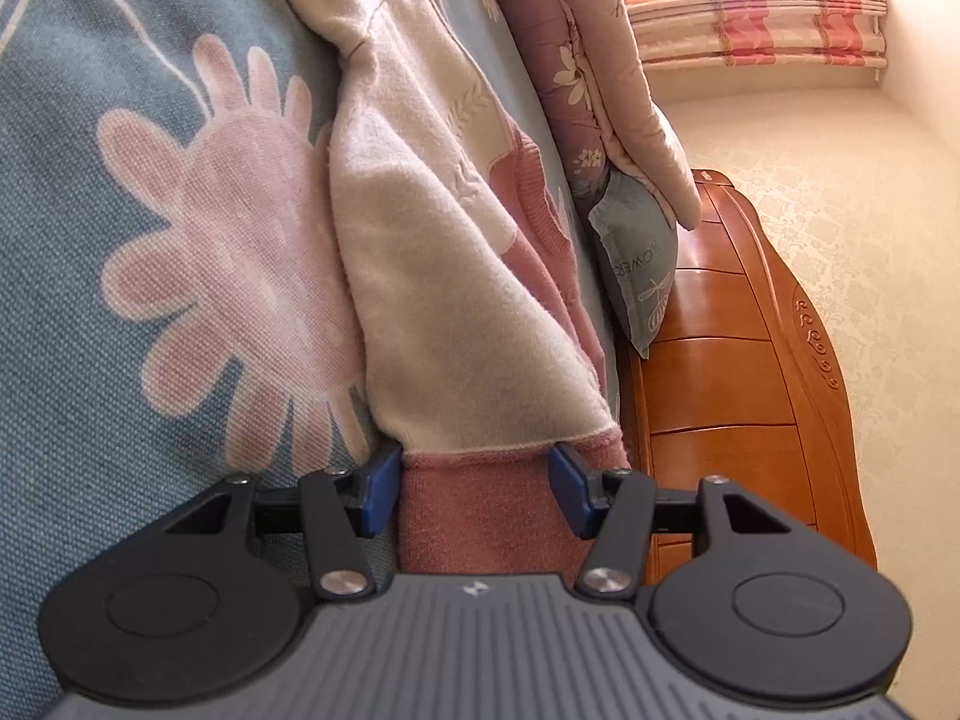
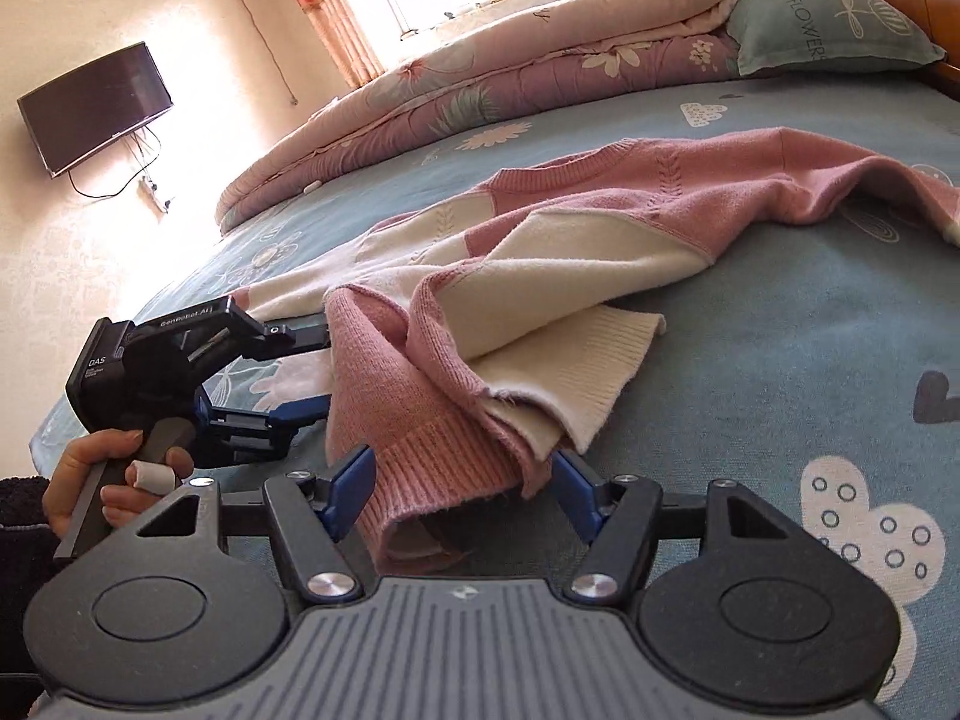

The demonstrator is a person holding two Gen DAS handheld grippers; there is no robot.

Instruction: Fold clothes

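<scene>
A pink and cream knit sweater [image 2: 576,228] lies rumpled on the blue flowered bedsheet [image 2: 780,348]. My right gripper [image 2: 462,489] is open, its blue pads on either side of the sweater's pink ribbed hem, which lies bunched between the jaws. My left gripper [image 1: 477,489] is open too, with pink hem fabric between its pads and the cream panel [image 1: 456,276] stretching away from it. In the right wrist view the left gripper [image 2: 318,372] shows at the sweater's left edge, jaws apart around the fabric, held by a hand.
A folded pink flowered quilt [image 2: 480,90] and a teal pillow [image 2: 828,24] lie at the bed's far side. A wooden headboard [image 1: 732,372] stands by the pillow. A wall TV [image 2: 96,108] and a curtained window [image 1: 756,24] are beyond.
</scene>
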